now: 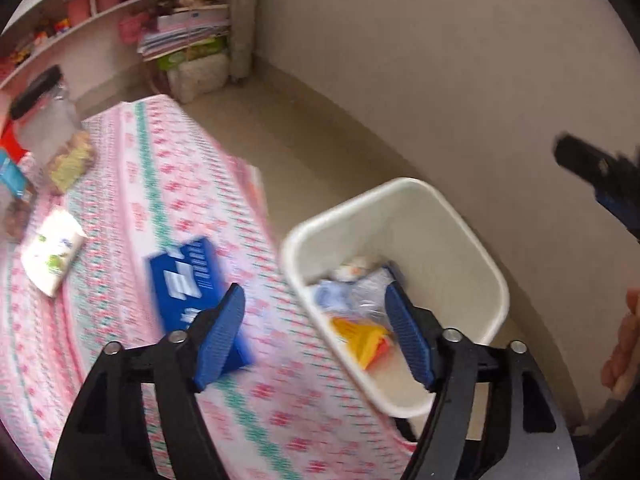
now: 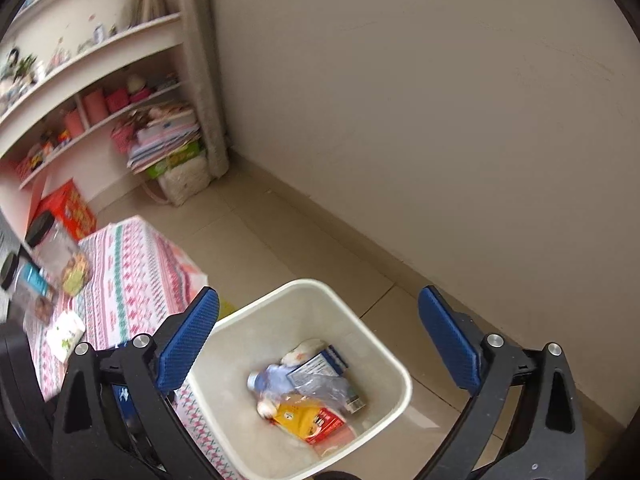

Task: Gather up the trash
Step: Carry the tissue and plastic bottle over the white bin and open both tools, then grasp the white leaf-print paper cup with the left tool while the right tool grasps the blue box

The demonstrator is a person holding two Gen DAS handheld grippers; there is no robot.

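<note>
- Left gripper point(image 1: 316, 336): jaws apart, nothing between the pads; poised above the near edge of the desk and the near-left rim of the bin.
- Right gripper point(image 2: 320, 336): jaws spread wide, nothing between them; directly over the open bin.
- White bin point(image 2: 396, 364): upright on the tiled floor point(image 2: 304, 240), just beside the right edge of the desk, near the beige wall point(image 2: 440, 100).
- Trash inside the bin: yellow and red packet point(image 2: 308, 420) nearest, crumpled clear plastic point(image 2: 320, 390) over it, blue and white carton point(image 2: 316, 366) behind, pale blue bottle point(image 2: 268, 380) to the left.
- Desk point(image 1: 132, 184): covered with a pink, white and green patterned cloth.
- Blue box point(image 1: 188, 280): lying flat on the desk, near edge, partly behind the left gripper's left finger; blurred, print unreadable.
- White packet with green print point(image 1: 52, 256): on the desk, left of the blue box, well apart from it.
- Clear jar with black lid point(image 1: 44, 116): far left of the desk, tilted in view; contents indistinct.
- Shelving point(image 2: 100, 60) at far left against the wall, holding pink containers; stacked papers point(image 2: 164, 144) at its foot.
- Part of a hand point(image 1: 624, 344) at the right edge of the left wrist view.
</note>
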